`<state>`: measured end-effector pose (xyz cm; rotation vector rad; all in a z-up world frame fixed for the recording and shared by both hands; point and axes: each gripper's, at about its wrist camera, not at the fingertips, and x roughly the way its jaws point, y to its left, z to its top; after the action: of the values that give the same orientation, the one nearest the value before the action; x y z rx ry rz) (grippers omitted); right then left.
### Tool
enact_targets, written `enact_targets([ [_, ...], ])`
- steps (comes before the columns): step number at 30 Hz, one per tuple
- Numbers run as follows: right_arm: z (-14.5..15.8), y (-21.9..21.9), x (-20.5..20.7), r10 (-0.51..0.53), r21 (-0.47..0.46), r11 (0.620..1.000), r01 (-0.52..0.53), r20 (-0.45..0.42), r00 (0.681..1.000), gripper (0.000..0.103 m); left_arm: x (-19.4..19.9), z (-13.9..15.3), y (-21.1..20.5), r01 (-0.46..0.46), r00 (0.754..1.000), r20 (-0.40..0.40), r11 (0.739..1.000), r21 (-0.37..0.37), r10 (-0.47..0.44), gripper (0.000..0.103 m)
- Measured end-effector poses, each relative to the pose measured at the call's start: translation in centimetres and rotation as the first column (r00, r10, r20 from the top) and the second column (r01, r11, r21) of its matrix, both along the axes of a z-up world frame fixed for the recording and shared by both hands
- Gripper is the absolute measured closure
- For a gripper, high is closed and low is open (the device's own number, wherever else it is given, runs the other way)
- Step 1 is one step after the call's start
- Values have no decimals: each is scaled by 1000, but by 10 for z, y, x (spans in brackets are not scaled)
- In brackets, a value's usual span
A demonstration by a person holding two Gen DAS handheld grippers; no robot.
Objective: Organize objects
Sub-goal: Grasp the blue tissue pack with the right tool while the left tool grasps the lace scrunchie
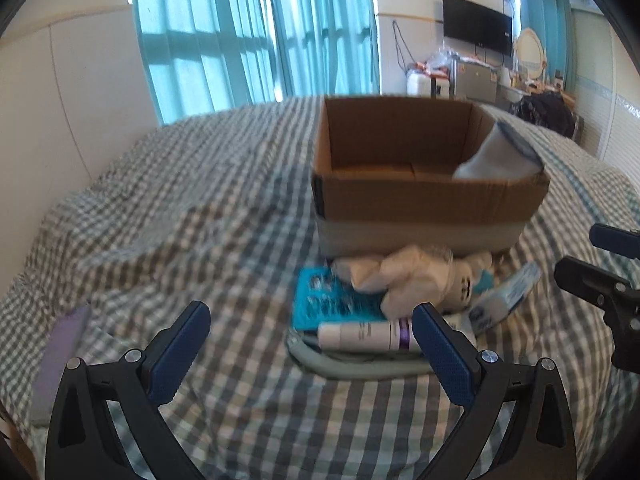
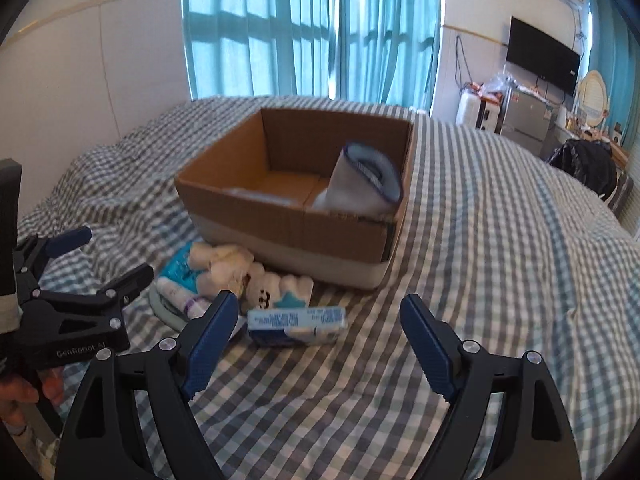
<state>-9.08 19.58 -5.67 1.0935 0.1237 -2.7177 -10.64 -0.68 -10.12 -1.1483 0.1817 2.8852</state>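
Left gripper [image 1: 312,336] wide open, empty; right gripper [image 2: 316,328] likewise. Left view: tube [image 1: 368,334] clear. Right view: box [image 2: 296,216] floor, sock [image 2: 366,180] inside.

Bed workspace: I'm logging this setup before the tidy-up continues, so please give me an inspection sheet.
Surface: bed with checked cover, rumpled on the left.
Job's things: open cardboard box with a white sock leaning in its right corner; in front of it a pile: white plush toy, teal packet, white tube, blue-white carton, grey pouch.
Clutter: purple object at the left edge, unclear what.
Grippers: left gripper open, near the tube; right gripper open, empty.
Cables: wires on the far wall.
Surroundings: teal curtains, wall TV, cluttered sideboard.
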Motion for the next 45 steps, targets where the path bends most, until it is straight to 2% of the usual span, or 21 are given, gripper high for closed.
enact_targets([
  [6,-26,-3,-14,16,-40,999,-13,66,998,20,-6,-33,-2,-10,997,74,1000,-9,10,0],
  [11,-45,-8,-26,26,-52,998,-20,114,993,20,-5,-39,-4,0,995,98,1000,20,-2,0],
  [16,-55,-11,-37,35,-69,997,-26,143,989,20,-2,-45,7,32,992,120,999,20,-34,0],
  [17,-56,-10,-38,38,-75,997,-28,148,988,21,-2,-45,9,36,992,119,999,17,-38,0],
  [18,-58,-10,-39,39,-80,996,-27,152,988,30,-1,-45,10,39,992,119,999,16,-40,0],
  [24,-49,-2,-28,34,-61,998,-27,113,993,31,2,-39,22,52,992,117,999,8,-53,0],
  [28,-36,11,-22,9,-72,997,-3,85,996,31,0,-25,29,54,994,92,998,30,-56,0],
  [34,-29,27,-20,-25,-89,996,31,74,997,31,-25,-17,42,51,996,71,996,70,-56,0],
  [39,-29,31,-21,-33,-86,995,40,78,996,31,-46,-27,56,92,993,76,995,25,-94,0],
  [40,-30,31,-22,-34,-87,995,41,80,996,31,-49,-28,57,104,991,82,994,17,-105,3],
  [42,-33,30,-25,-32,-86,995,40,91,995,31,-54,-33,60,136,986,95,991,6,-136,17],
  [45,-36,27,-27,-30,-80,996,38,96,995,31,-59,-35,57,171,979,107,984,57,-176,43],
])
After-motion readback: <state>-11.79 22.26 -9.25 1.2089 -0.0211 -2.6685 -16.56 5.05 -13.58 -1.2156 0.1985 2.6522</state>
